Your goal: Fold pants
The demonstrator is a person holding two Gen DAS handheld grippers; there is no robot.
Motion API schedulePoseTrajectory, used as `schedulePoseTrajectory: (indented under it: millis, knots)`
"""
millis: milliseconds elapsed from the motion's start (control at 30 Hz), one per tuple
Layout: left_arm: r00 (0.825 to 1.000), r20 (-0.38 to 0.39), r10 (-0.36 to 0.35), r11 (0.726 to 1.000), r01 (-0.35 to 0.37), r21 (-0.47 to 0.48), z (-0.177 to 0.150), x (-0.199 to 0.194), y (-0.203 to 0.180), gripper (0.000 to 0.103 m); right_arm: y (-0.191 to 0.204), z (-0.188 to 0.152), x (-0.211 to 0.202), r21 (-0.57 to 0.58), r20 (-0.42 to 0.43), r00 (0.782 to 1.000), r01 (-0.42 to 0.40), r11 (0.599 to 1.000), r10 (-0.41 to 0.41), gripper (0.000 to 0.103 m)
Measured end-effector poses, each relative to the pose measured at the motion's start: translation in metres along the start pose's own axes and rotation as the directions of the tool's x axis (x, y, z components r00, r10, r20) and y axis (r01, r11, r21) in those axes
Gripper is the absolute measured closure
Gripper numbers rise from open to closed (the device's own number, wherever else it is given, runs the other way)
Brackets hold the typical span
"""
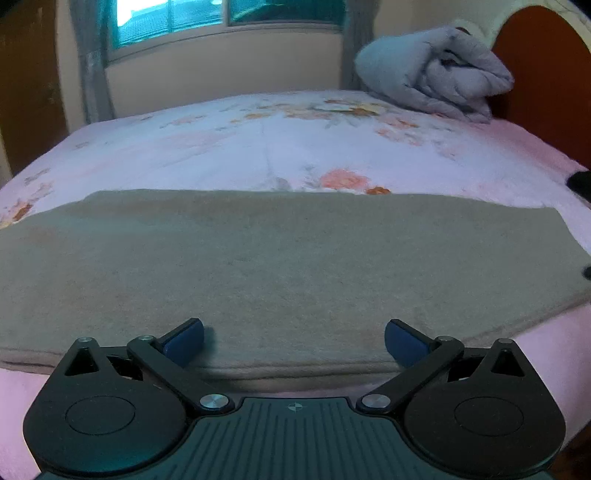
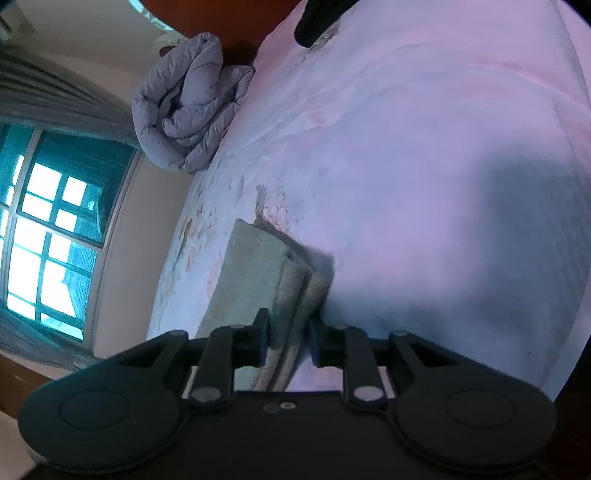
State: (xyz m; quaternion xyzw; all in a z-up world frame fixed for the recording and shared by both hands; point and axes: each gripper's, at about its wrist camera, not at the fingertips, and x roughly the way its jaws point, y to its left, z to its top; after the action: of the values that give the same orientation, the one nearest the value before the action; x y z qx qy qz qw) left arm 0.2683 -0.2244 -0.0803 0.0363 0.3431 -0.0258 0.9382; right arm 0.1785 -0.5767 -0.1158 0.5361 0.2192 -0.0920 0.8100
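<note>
- Nearest in the left wrist view, we see the left gripper [image 1: 294, 341] with its jaws spread wide; nothing sits between its blue pads [image 1: 184, 338], and they grip nothing.
- Right under and ahead of those pads lie the pants [image 1: 280, 266], a tan fleecy garment spread flat as a long band across the near part of the bed, its near edge showing stacked layers just behind the fingertips.
- In the right wrist view we find the right gripper [image 2: 287, 338] nearly closed, its two pads clamped on the layered end of the pants [image 2: 255, 280], whose folded edges run up between the fingers.
- From that grip the pants stretch away over the bed sheet [image 2: 424, 184], lying flat on it.
- Beyond the pants, the sheet [image 1: 258, 147] is pale pink with a flower print.
- Farther back a grey quilt [image 1: 436, 74] sits rolled up at the far corner of the bed, against a red-brown headboard [image 1: 543, 66].
- Farthest, we see a window [image 1: 229, 14] with grey curtains [image 1: 92, 74] on the wall behind the bed.
- A dark object [image 2: 317, 18] lies at the top edge of the right view; we cannot tell what it is.
</note>
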Motion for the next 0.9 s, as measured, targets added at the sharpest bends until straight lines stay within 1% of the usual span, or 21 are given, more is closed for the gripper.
schedulePoseTrajectory:
  millis: [67, 100, 133, 233, 267, 333, 367, 433, 467, 500, 567, 600, 667, 733, 767, 833, 867, 900]
  knots:
    - [1.000, 0.003, 0.018, 0.999, -0.018, 0.032, -0.006, 0.004, -0.005, 0.000, -0.001, 0.000, 0.001, 0.007, -0.001, 1.000, -0.005, 1.000, 0.005, 0.089]
    - [1.000, 0.007, 0.016, 0.999, -0.017, 0.048, -0.008, 0.004, -0.006, 0.000, 0.000, -0.001, 0.001, 0.006, 0.001, 1.000, -0.002, 1.000, 0.002, 0.093]
    - [1.000, 0.003, 0.003, 0.999, -0.004, 0.040, -0.007, 0.007, -0.004, 0.000, 0.003, -0.001, 0.001, -0.011, 0.003, 1.000, 0.012, 1.000, -0.012, 0.095]
    - [0.999, -0.007, -0.050, 0.999, 0.050, -0.017, 0.001, 0.005, 0.011, 0.000, 0.024, -0.003, -0.003, -0.116, 0.019, 0.998, 0.063, 0.991, -0.061, 0.096]
    - [0.999, 0.003, -0.050, 0.998, 0.050, -0.032, 0.002, 0.000, 0.019, 0.000, 0.032, -0.003, -0.006, -0.137, 0.032, 0.998, 0.063, 0.989, -0.059, 0.096]
    - [0.999, 0.041, -0.013, 0.998, 0.015, -0.058, 0.004, -0.011, 0.047, 0.000, 0.054, -0.005, -0.014, -0.190, 0.055, 0.998, 0.049, 0.981, -0.039, 0.096]
    - [0.998, 0.056, 0.004, 0.998, 0.000, -0.065, 0.005, -0.015, 0.064, 0.000, 0.070, -0.007, -0.017, -0.234, 0.059, 0.998, 0.033, 0.972, -0.019, 0.096]
    - [0.994, 0.092, 0.057, 0.996, -0.050, -0.075, 0.007, -0.026, 0.108, 0.000, 0.105, -0.018, -0.020, -0.343, 0.065, 0.998, 0.007, 0.939, 0.016, 0.096]
    - [0.990, 0.110, 0.087, 0.993, -0.078, -0.085, 0.008, -0.032, 0.130, 0.000, 0.123, -0.026, -0.019, -0.388, 0.052, 0.998, -0.017, 0.922, 0.040, 0.096]
    - [0.984, 0.134, 0.121, 0.988, -0.107, -0.109, 0.009, -0.041, 0.160, 0.000, 0.143, -0.037, -0.018, -0.433, 0.038, 0.997, -0.040, 0.900, 0.062, 0.096]
    - [0.971, 0.152, 0.185, 0.971, -0.157, -0.179, 0.012, -0.055, 0.214, 0.000, 0.180, -0.064, -0.013, -0.526, 0.019, 0.996, -0.069, 0.848, 0.092, 0.096]
    - [0.963, 0.157, 0.218, 0.957, -0.180, -0.228, 0.012, -0.064, 0.246, 0.000, 0.198, -0.081, -0.010, -0.558, 0.001, 0.994, -0.091, 0.825, 0.111, 0.096]
    - [0.949, 0.151, 0.277, 0.924, -0.220, -0.314, 0.008, -0.076, 0.296, 0.000, 0.228, -0.116, -0.001, -0.616, -0.027, 0.991, -0.119, 0.779, 0.131, 0.096]
    - [0.941, 0.138, 0.308, 0.891, -0.234, -0.390, -0.001, -0.086, 0.338, 0.000, 0.254, -0.158, 0.011, -0.671, -0.062, 0.988, -0.146, 0.727, 0.141, 0.096]
    - [0.938, 0.131, 0.321, 0.876, -0.241, -0.418, -0.007, -0.089, 0.355, 0.000, 0.263, -0.178, 0.018, -0.692, -0.086, 0.986, -0.161, 0.704, 0.141, 0.096]
    - [0.935, 0.108, 0.338, 0.854, -0.256, -0.452, -0.018, -0.093, 0.376, 0.000, 0.277, -0.225, 0.033, -0.733, -0.142, 0.982, -0.190, 0.653, 0.126, 0.095]
    - [0.935, 0.106, 0.337, 0.848, -0.253, -0.466, -0.023, -0.094, 0.382, 0.000, 0.279, -0.254, 0.043, -0.753, -0.180, 0.978, -0.208, 0.625, 0.109, 0.093]
    - [0.936, 0.105, 0.335, 0.845, -0.249, -0.474, -0.029, -0.094, 0.386, 0.000, 0.281, -0.278, 0.050, -0.771, -0.220, 0.971, -0.231, 0.593, 0.092, 0.088]
